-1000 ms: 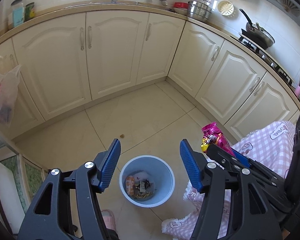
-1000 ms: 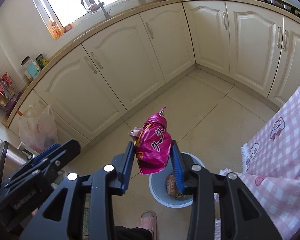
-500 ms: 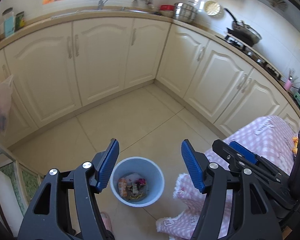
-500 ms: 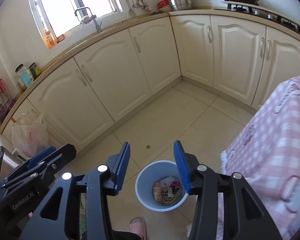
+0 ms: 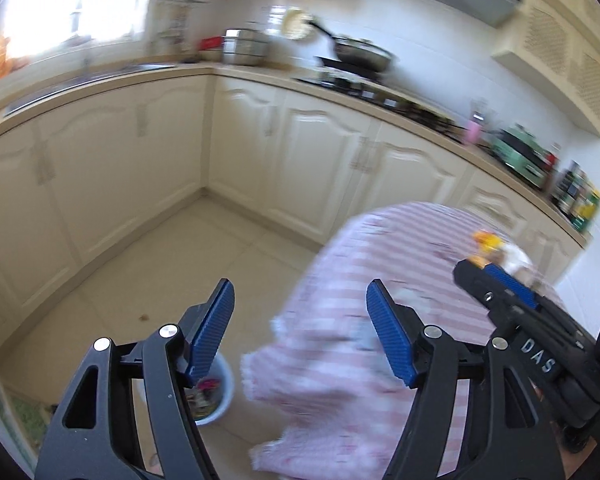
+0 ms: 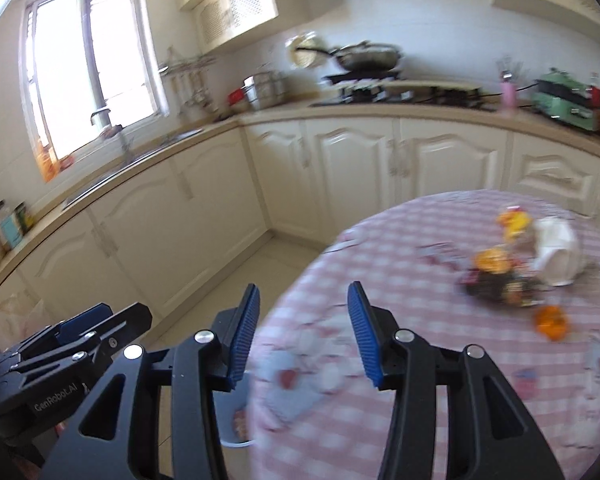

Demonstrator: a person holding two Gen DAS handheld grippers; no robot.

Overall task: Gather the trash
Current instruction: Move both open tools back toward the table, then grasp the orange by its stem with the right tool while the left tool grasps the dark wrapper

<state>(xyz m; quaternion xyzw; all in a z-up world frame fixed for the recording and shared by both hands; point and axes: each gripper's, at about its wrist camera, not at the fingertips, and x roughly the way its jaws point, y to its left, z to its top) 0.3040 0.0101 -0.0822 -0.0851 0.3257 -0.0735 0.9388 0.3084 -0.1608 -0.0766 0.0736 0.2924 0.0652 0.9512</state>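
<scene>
Both grippers are empty – the left gripper (image 5: 300, 332) is opening, the right gripper (image 6: 302, 332) parted – and they point at the trash pile (image 6: 508, 276) on the table (image 6: 420, 400), probably to fetch more for the bin (image 5: 215, 396).

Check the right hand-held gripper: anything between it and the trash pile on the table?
Nothing visible. The right hand-held gripper is empty, and only bare pink checked tablecloth lies between it and the trash pile. The white cup sits beside the pile, at its far right, not in the way.
</scene>
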